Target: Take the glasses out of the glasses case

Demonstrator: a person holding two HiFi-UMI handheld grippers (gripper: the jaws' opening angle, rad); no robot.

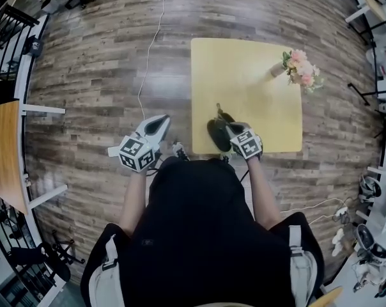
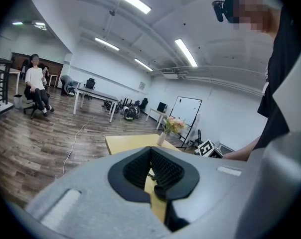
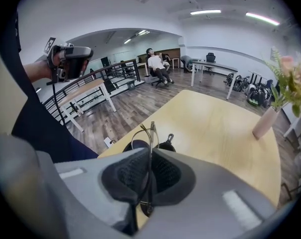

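Glasses pinched in right gripper fingers | left gripper fingers together

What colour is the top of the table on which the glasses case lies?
The table top is pale yellow. The head view shows it best.

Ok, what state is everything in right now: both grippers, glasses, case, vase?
left gripper: shut, empty.
right gripper: shut on glasses.
glasses: clamped between the right gripper's jaws.
glasses case: lying on the table; open or closed unclear.
vase: upright, holding flowers.
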